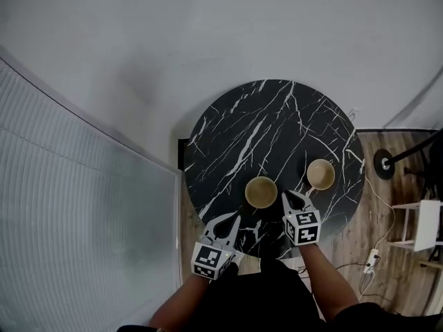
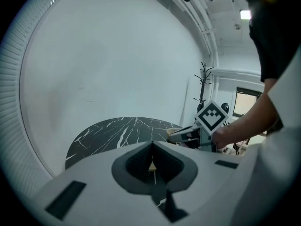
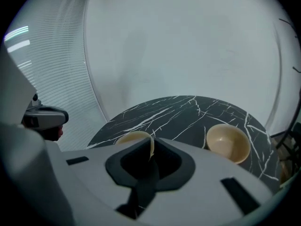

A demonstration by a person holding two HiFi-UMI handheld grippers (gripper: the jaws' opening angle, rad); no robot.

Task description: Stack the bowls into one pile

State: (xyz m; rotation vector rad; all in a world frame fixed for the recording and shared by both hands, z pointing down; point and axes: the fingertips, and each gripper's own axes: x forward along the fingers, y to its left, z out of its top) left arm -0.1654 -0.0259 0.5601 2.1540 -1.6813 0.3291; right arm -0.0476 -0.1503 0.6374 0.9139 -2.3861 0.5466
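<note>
The near bowl (image 1: 261, 191) and the far bowl (image 1: 320, 174) sit apart on the marble table (image 1: 263, 123), unstacked; the right gripper (image 1: 296, 198) points at the near bowl's rim, jaws barely parted on nothing, likely readying a pinch; the left gripper (image 1: 223, 221) hangs beside, closed and empty.

In the right gripper view the near bowl (image 3: 133, 137) is mostly hidden behind the right gripper (image 3: 151, 147), only its far rim showing.
</note>
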